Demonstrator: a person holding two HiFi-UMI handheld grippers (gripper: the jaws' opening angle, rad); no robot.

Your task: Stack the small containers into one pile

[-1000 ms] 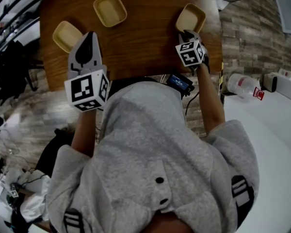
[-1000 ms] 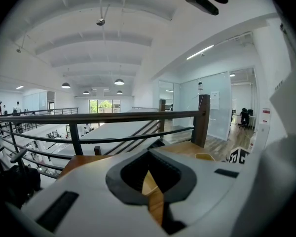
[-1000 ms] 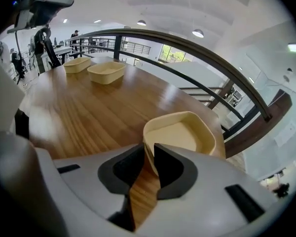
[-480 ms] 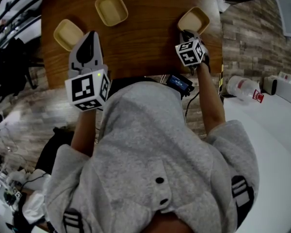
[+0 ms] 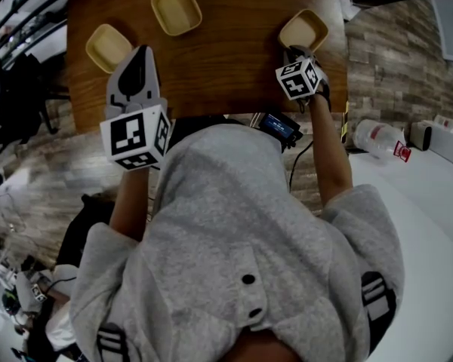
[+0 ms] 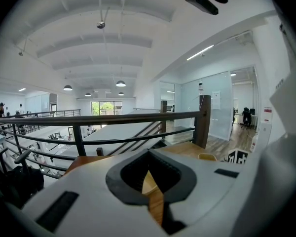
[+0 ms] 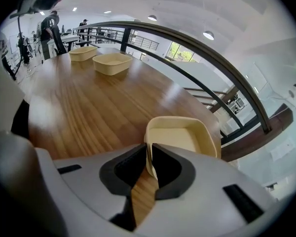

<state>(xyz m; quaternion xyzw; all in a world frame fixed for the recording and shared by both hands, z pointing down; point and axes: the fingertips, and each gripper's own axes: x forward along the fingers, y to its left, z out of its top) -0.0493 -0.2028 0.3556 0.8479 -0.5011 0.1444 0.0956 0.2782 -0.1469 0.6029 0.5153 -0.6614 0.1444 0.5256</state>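
Three small beige containers sit on the wooden table (image 5: 226,74): one at the left (image 5: 107,46), one in the middle at the back (image 5: 175,9), one at the right (image 5: 303,30). My right gripper (image 5: 296,51) is shut on the near wall of the right container (image 7: 182,137); in the right gripper view that rim stands pinched between the pads of the gripper (image 7: 149,162). My left gripper (image 5: 140,55) hovers just right of the left container, jaws shut with nothing in them. In the left gripper view, only table wood and a beige edge show past its tips (image 6: 150,181).
The table's front edge (image 5: 211,115) runs just ahead of the person's grey hooded top. A black railing (image 7: 187,38) borders the far side of the table. A white counter with a plastic bottle (image 5: 377,133) lies to the right, off the table.
The right gripper's marker cube has rolled slightly while still gripping the right container. The left gripper has barely moved. The whole view has shifted a little.
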